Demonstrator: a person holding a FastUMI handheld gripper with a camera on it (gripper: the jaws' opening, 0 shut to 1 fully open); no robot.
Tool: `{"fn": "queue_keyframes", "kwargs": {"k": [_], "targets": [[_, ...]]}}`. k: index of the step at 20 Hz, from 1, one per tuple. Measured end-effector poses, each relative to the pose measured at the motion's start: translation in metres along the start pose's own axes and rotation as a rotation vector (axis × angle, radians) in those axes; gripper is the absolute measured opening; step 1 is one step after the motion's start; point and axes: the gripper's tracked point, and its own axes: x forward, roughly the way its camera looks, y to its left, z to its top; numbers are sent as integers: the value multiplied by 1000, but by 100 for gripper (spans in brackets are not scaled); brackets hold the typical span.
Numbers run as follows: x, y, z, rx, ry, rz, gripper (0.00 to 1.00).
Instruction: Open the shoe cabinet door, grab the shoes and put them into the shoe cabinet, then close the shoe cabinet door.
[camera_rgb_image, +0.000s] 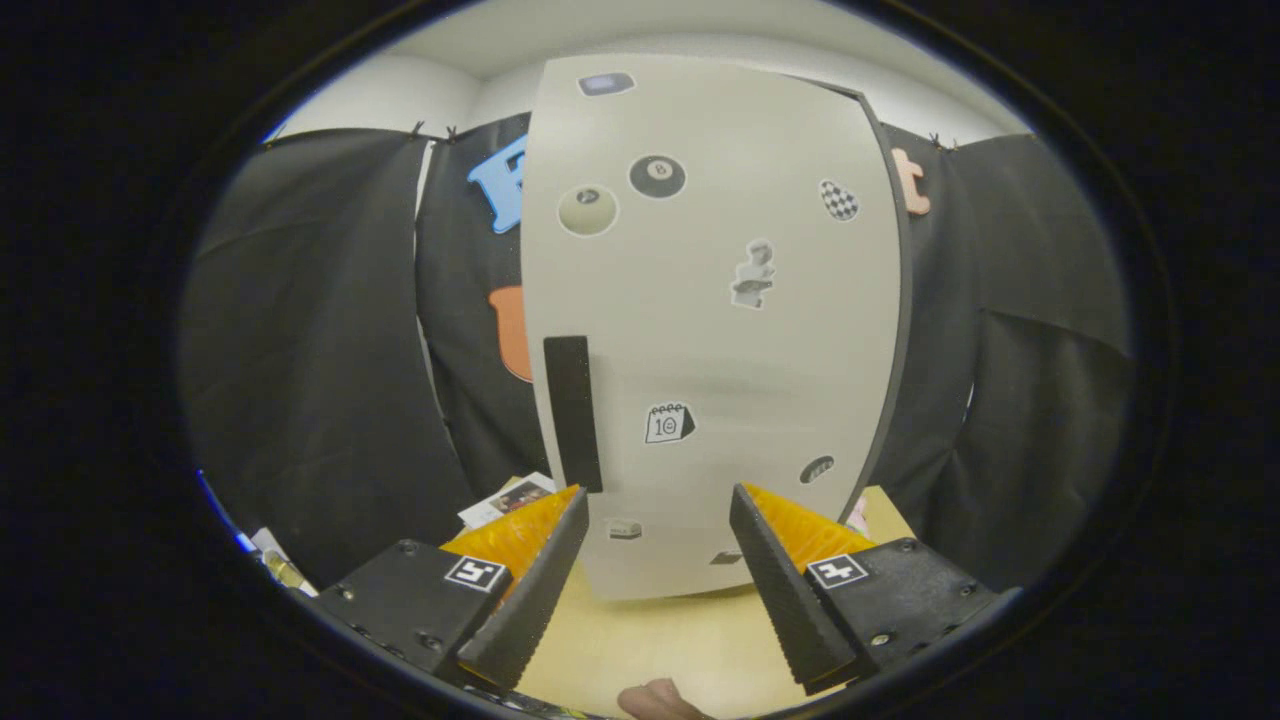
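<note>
Nearest, a fingertip (655, 698) of the person shows at the table's near edge. The gripper (658, 525) stands released, its two fingers spread wide with nothing between them, over the pale wooden table (650, 640). Just ahead of the fingers rises the shoe cabinet door (720, 340), a tall light panel dotted with stickers, its long axis upright. The black handle strip (573, 412) runs vertically on the door's left side, just beyond the left finger's tip. Judgement: the door appears shut, so opening is not yet done; the next move calls for a short shift left and forward to that handle. Shoes: whereabouts cannot be told.
</note>
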Motion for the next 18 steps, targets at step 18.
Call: {"fn": "queue_keyframes", "kwargs": {"k": [18], "targets": [[-268, -16, 40, 79, -135, -89, 95]]}}
